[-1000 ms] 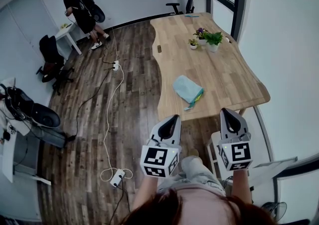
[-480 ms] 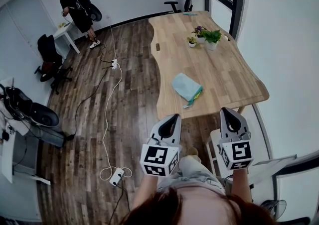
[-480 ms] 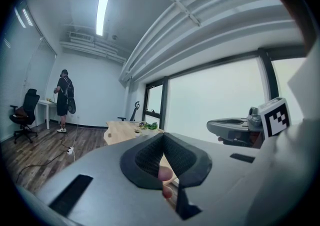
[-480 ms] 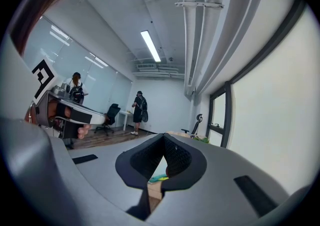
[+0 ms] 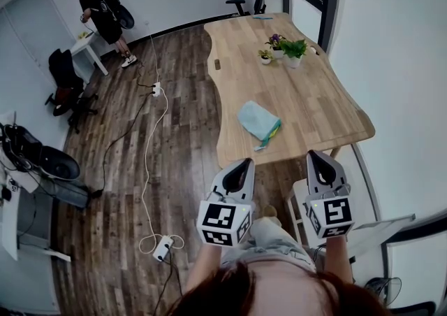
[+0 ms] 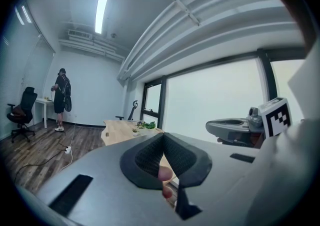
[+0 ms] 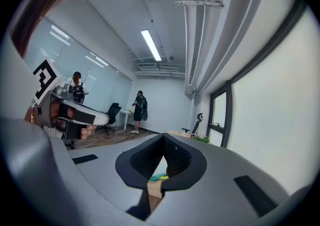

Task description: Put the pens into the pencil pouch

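Hovering short of the desk (image 5: 318, 101), the left tool (image 5: 242, 166) and right tool (image 5: 316, 158) each had jaws pressed together, empty. Further out, well apart from both, the pale-blue pencil pouch (image 5: 257, 119) lay near the desk's front edge. The coloured pens (image 5: 269, 138) showed at its nearer end; count unclear. Judged: pouch soft and light, likely to slump, pinch at its mouth. Pens stiff and slippery, grip mid-barrel.

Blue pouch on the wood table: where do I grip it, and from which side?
Probably the pencil pouch's far-left edge, coming down from above. It lies flat on the table, so only a pinch of soft fabric is on offer, and green-yellow ends poke out at its near-right side, which the jaws should avoid.
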### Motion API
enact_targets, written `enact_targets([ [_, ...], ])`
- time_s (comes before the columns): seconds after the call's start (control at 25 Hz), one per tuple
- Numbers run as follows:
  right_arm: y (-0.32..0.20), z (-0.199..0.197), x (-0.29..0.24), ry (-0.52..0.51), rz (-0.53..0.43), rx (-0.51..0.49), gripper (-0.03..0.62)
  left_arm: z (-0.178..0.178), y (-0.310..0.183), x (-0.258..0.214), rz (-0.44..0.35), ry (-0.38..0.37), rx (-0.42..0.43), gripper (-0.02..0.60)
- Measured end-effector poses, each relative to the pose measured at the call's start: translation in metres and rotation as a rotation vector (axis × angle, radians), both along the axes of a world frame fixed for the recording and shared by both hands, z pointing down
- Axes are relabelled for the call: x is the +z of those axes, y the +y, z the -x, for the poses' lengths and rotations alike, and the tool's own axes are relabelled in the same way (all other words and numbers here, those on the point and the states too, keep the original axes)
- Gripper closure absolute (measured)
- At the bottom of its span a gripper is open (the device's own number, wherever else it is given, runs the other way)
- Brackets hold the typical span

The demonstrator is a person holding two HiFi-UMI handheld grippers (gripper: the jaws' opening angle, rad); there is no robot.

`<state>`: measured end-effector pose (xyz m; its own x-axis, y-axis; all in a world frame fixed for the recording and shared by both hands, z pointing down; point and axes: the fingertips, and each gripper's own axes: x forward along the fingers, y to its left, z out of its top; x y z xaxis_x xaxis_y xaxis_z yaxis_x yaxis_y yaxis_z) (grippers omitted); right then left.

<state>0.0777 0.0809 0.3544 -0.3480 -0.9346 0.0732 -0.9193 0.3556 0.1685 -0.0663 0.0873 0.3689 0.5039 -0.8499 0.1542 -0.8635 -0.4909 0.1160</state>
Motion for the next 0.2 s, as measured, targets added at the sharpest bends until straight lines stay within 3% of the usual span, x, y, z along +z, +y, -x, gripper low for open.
enact_targets([
  [0.2, -0.0049, -0.0006, 0.0009, -0.003, 0.002, -0.001, 0.594, -0.0023, -0.0047, 0.0023, 0.005, -0.003, 0.005, 0.578],
])
